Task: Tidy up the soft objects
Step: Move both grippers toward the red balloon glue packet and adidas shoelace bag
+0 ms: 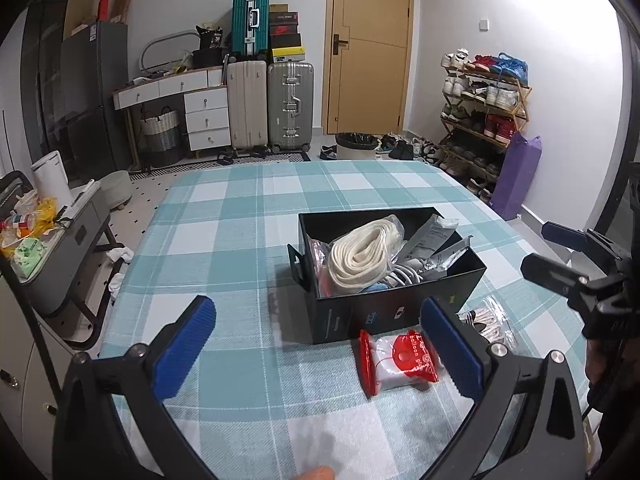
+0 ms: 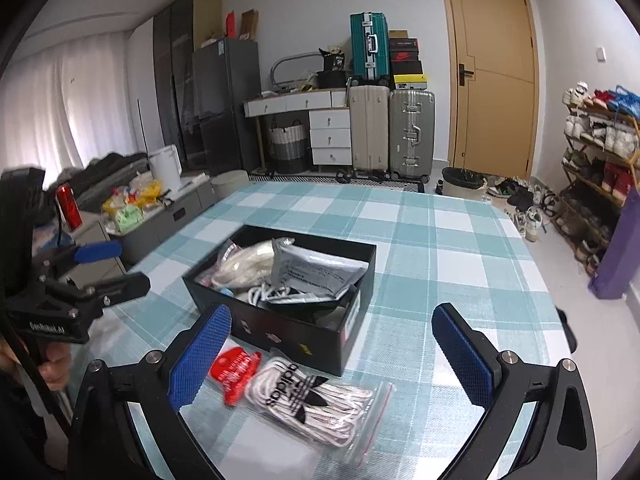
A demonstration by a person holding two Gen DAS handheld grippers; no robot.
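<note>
Both grippers, left [image 1: 320, 344] and right [image 2: 332, 356], are hovering wide apart before the box [image 2: 304, 340], where the limp, slippery lace bag [image 2: 316, 404] wants pinching mid-bundle.

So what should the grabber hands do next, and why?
Probably lower the open right gripper onto the clear zip bag of white laces. It lies on the checked cloth right between the fingers, outside the black cardboard box where the other soft things already sit.
</note>
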